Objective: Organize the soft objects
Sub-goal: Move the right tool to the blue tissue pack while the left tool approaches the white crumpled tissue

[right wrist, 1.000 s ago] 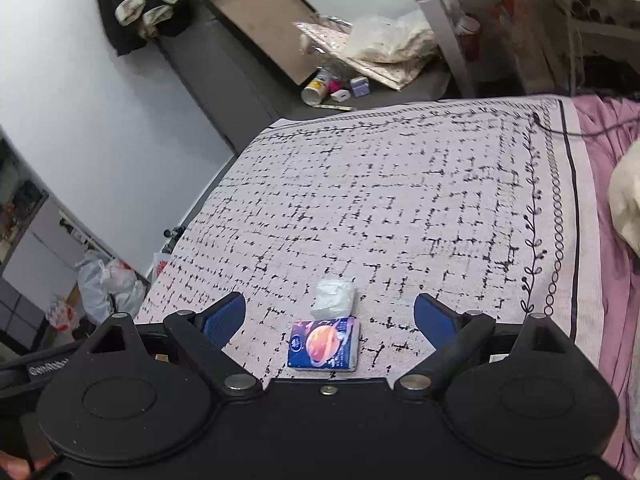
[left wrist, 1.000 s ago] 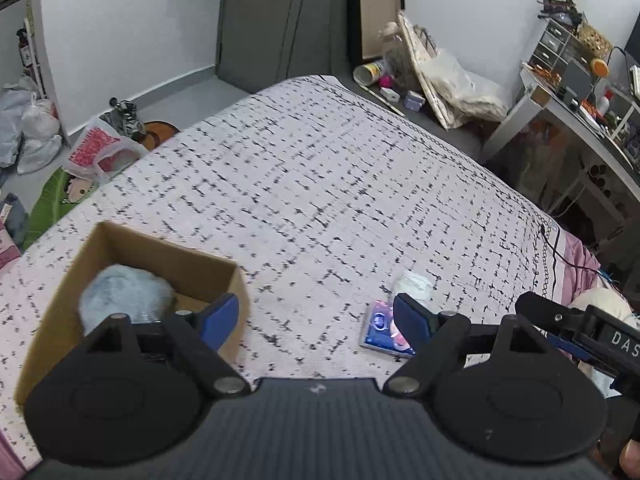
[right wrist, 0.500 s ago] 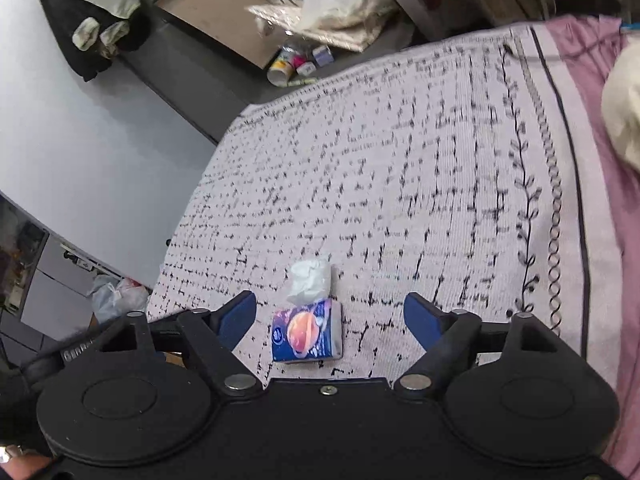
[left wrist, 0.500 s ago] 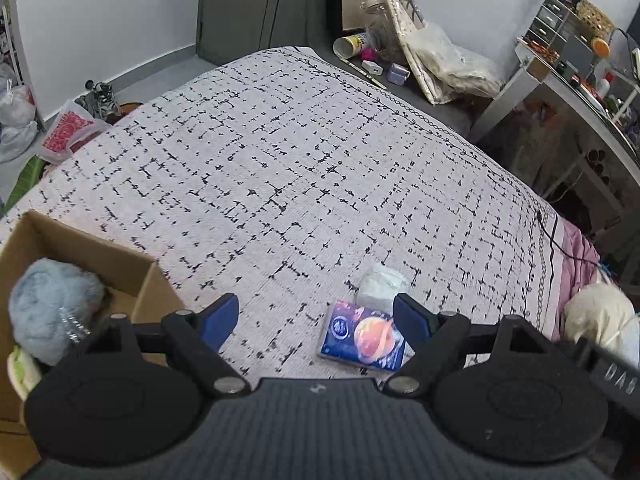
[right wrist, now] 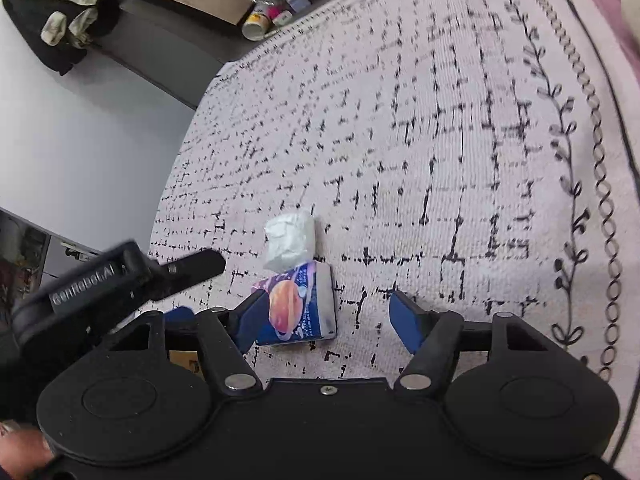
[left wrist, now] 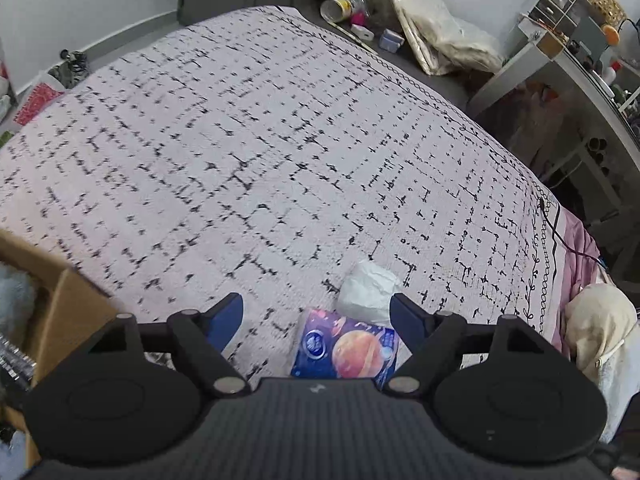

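While my right gripper [right wrist: 324,316] was closing its jaws, the tissue pack [right wrist: 298,308] lay on the bed [right wrist: 440,140] between them, unpinched. Left gripper [left wrist: 316,316] jaws stayed spread, pack between, crumpled tissue [left wrist: 368,288] just ahead. Pickup step; next probably pinch, carry to box [left wrist: 68,304].

Both wrist cameras look steeply down, close over the same tissue pack [left wrist: 347,351] [right wrist: 301,305].
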`<move>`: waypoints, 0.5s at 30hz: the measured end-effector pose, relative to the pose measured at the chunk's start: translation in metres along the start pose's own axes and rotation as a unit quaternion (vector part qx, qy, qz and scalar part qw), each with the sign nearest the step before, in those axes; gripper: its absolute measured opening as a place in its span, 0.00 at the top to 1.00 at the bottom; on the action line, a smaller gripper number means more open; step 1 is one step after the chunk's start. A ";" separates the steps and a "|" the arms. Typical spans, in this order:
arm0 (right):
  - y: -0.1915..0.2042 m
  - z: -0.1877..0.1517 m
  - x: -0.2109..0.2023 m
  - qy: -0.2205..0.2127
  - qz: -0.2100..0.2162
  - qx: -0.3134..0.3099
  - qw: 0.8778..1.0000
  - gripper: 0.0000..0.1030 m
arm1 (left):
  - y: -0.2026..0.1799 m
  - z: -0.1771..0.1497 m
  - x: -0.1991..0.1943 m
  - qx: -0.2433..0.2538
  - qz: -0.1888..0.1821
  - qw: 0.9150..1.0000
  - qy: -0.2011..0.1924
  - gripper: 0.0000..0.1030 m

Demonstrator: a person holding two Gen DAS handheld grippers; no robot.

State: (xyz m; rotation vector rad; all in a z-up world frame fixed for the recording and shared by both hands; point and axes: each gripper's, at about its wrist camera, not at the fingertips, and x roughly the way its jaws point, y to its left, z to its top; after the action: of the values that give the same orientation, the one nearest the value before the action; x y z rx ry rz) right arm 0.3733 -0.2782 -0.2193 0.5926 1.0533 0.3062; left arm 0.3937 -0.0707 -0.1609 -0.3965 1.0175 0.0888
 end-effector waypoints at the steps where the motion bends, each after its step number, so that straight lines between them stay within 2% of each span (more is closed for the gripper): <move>1: -0.001 0.000 0.003 0.001 0.002 0.003 1.000 0.38 | -0.001 0.001 0.004 0.000 -0.001 1.000 0.004 0.22; 7: 0.000 0.003 0.014 0.003 0.013 0.008 1.000 0.39 | 0.005 0.003 0.021 -0.009 -0.001 1.000 0.028 0.22; 15: 0.009 0.007 0.034 0.011 0.016 0.000 1.000 0.39 | 0.019 -0.004 0.037 -0.055 -0.040 0.996 0.059 0.28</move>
State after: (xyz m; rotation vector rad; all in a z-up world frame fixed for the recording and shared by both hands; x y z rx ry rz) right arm 0.3953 -0.2563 -0.2362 0.6077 1.0660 0.3421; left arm 0.4054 -0.0589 -0.1988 -0.5464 1.1161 0.0502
